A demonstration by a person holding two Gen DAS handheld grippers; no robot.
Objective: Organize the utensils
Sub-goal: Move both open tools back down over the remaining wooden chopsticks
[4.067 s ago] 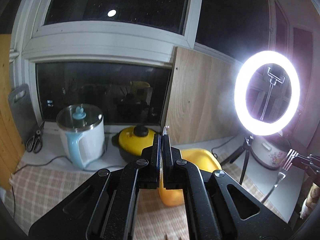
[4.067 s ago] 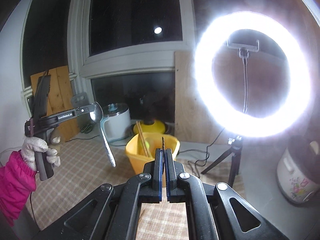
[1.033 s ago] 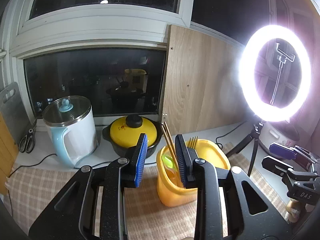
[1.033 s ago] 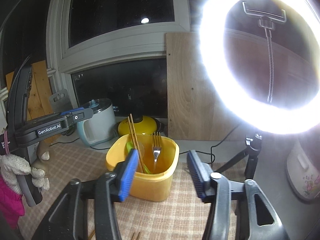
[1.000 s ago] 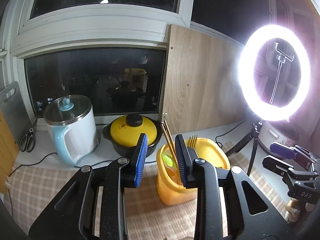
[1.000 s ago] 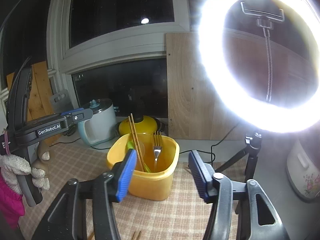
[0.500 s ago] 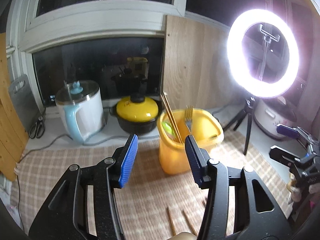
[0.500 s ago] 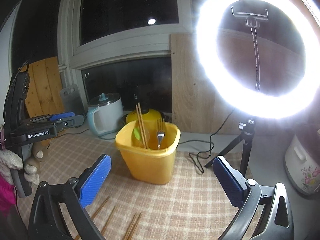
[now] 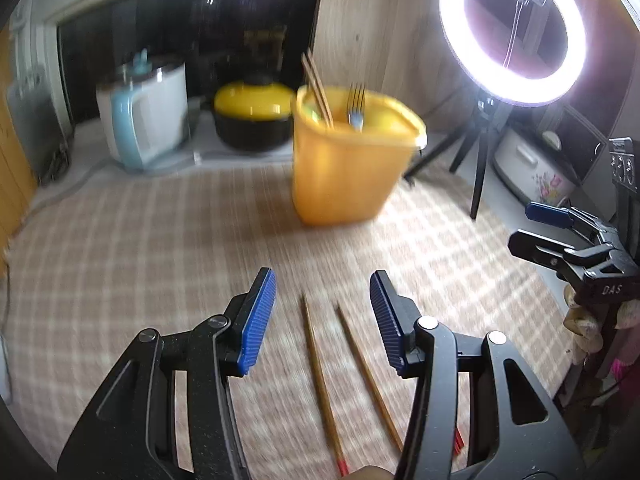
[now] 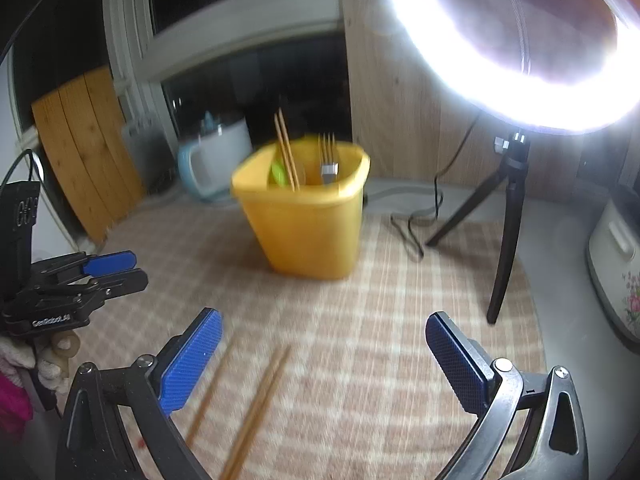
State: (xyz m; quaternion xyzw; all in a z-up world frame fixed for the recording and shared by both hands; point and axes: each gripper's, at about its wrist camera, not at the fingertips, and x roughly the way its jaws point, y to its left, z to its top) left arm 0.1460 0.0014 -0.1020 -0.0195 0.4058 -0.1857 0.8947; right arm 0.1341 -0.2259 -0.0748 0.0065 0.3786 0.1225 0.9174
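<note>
A yellow container (image 9: 344, 176) (image 10: 308, 224) stands on the checked mat (image 9: 160, 248) and holds upright chopsticks (image 9: 318, 92), a fork (image 9: 356, 104) and something green. Two loose chopsticks (image 9: 320, 376) (image 9: 368, 372) lie on the mat, near me. My left gripper (image 9: 322, 280) hovers open above them with nothing between its blue pads. The right gripper (image 10: 324, 318) is open very wide and empty, and the loose chopsticks (image 10: 260, 404) lie low between its fingers and to the left. Each gripper shows at the edge of the other's view, held by a gloved hand. Both views are motion-blurred.
Behind the container stand a white and blue kettle (image 9: 148, 112) and a black pot with a yellow lid (image 9: 252, 116). A ring light on a tripod (image 9: 512, 32) stands at the right, with its cable (image 10: 416, 224) on the mat and a flowered rice cooker (image 9: 532, 168) beyond.
Both grippers, shut on cutlery four seconds ago, have opened, and the fork now stands in the container. Over the last second both tipped downward and sank toward the mat, bringing the loose chopsticks into view.
</note>
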